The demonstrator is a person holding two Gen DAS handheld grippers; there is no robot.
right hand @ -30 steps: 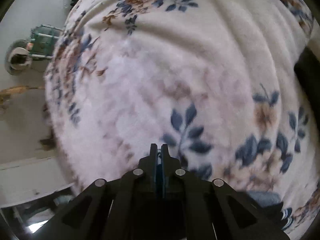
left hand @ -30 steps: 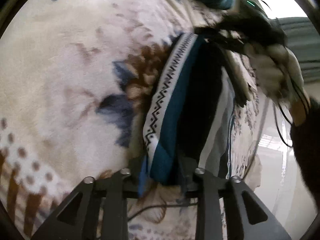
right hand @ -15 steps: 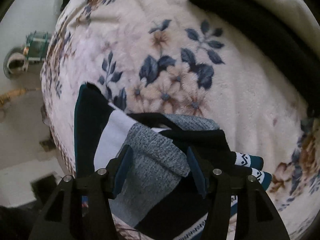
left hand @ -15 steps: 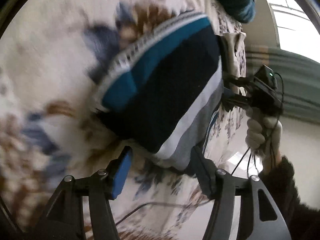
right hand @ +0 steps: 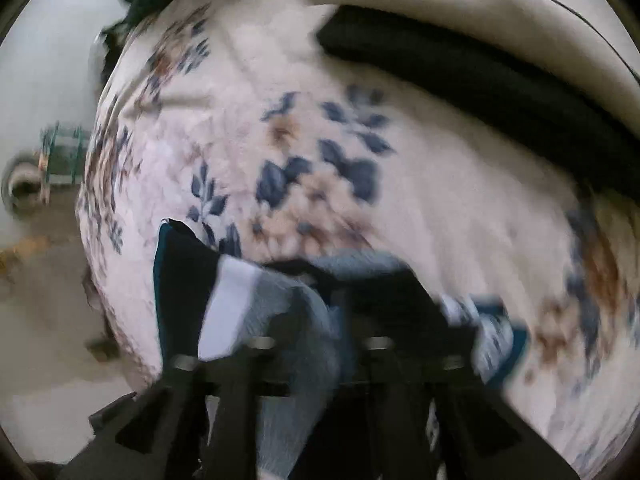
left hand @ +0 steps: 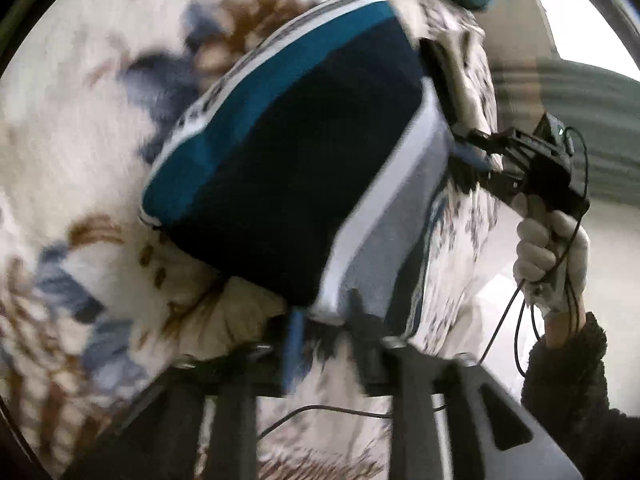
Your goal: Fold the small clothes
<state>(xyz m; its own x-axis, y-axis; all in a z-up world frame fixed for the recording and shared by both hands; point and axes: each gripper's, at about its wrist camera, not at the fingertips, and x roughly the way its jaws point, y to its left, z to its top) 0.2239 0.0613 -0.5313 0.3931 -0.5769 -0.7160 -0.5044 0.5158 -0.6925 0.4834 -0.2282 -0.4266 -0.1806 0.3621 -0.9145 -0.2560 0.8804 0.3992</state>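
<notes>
the striped knit garment [left hand: 304, 168], banded in teal, navy, white and grey, lies doubled over on the floral blanket [left hand: 80, 128] of a bed, so at least one fold looks done. it is not finished: in the right wrist view the grey part [right hand: 280, 320] is bunched and uneven, and a patterned teal edge [right hand: 500, 332] sticks out to one side. squaring the layers and perhaps one more fold seem left. a dark cloth [right hand: 480, 92] lies further up the bed, well apart from the work.

the left hand-held gripper [left hand: 326, 320] points down at a slant toward the near white-and-grey corner of the garment. its jaws have just been closing a little and now stand part open, with that corner between them. motion blur hides the pads, so i would only say they seem not to be pressing the cloth.

the right hand-held gripper [left hand: 474, 146] is seen from the left wrist view at the far edge of the garment, held by a gloved hand [left hand: 552, 252] with a dark fleecy sleeve [left hand: 576, 384] below it. it points steeply down. its jaws have also just been closing slightly and stand part open, straddling the bunched grey knit, apparently without a firm grip.
</notes>
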